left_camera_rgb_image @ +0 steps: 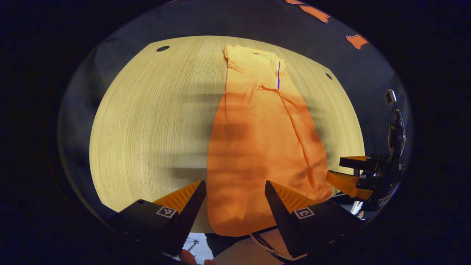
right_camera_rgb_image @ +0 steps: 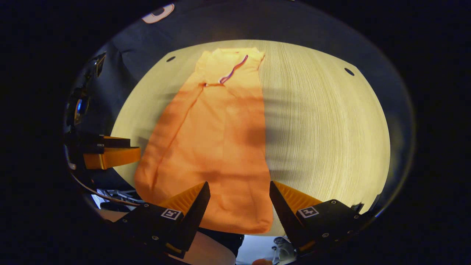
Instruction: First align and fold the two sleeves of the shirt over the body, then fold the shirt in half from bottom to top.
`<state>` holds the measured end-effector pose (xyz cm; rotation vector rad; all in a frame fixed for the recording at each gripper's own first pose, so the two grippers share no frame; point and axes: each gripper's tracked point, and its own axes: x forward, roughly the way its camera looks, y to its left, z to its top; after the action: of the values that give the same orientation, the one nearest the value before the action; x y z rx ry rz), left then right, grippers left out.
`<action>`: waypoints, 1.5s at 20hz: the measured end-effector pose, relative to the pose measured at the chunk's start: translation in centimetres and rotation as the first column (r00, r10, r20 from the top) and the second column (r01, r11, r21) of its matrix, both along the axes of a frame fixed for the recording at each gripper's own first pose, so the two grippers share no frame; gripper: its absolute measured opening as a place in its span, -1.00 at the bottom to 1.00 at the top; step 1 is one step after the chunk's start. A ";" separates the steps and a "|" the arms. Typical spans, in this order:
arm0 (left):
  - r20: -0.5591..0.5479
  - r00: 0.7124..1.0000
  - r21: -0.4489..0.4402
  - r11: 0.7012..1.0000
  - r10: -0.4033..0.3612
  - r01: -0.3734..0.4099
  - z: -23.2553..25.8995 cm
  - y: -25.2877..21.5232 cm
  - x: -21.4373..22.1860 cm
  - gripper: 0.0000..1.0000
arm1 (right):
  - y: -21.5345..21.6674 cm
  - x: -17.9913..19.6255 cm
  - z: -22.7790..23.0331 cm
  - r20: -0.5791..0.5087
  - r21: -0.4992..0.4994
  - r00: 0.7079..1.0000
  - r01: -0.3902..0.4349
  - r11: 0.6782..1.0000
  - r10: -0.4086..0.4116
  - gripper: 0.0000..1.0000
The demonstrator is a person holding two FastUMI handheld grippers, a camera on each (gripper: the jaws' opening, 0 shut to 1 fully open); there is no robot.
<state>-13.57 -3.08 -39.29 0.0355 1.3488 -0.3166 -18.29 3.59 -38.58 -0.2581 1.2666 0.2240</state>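
An orange shirt point(left_camera_rgb_image: 257, 147) lies lengthwise on the round wooden table point(left_camera_rgb_image: 147, 121), collar end far, hem at the near edge. Both sleeves lie folded over the body, making a narrow strip. My left gripper point(left_camera_rgb_image: 235, 191) hovers open above the hem's left part, nothing between its fingers. In the right gripper view the same shirt point(right_camera_rgb_image: 213, 147) runs away from me, and my right gripper point(right_camera_rgb_image: 239, 191) stands open over the hem's right corner. The right gripper point(left_camera_rgb_image: 353, 173) also shows at the shirt's right edge in the left gripper view; the left gripper point(right_camera_rgb_image: 110, 151) shows at the left in the right gripper view.
The table's near edge runs just under the hem point(right_camera_rgb_image: 239, 230). Bare wood point(right_camera_rgb_image: 331, 129) spreads wide on either side of the shirt. Small dark holes point(left_camera_rgb_image: 162, 48) mark the tabletop near its far rim. Dark booth cloth surrounds the table.
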 end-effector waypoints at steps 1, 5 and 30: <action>-0.021 1.000 0.007 1.000 -0.003 0.003 -0.2 0.2 -1.6 0.98 | -0.6 -0.9 -0.4 -0.020 -0.015 1.000 0.001 1.000 -0.001 0.99; -0.093 0.996 0.065 0.998 -0.008 0.015 -2.3 1.1 -6.3 0.98 | -2.0 -4.5 -2.6 -0.104 -0.063 0.995 -0.001 0.998 -0.005 0.97; -0.046 0.995 0.193 0.978 0.087 -0.076 -5.7 2.8 -9.1 -0.81 | -1.2 -8.4 -5.5 -0.151 -0.098 0.987 0.032 0.995 -0.046 -0.54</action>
<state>-22.63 -0.29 -45.04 0.1322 1.4267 -0.1186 -26.65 2.40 -44.13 -0.3021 1.4354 0.1521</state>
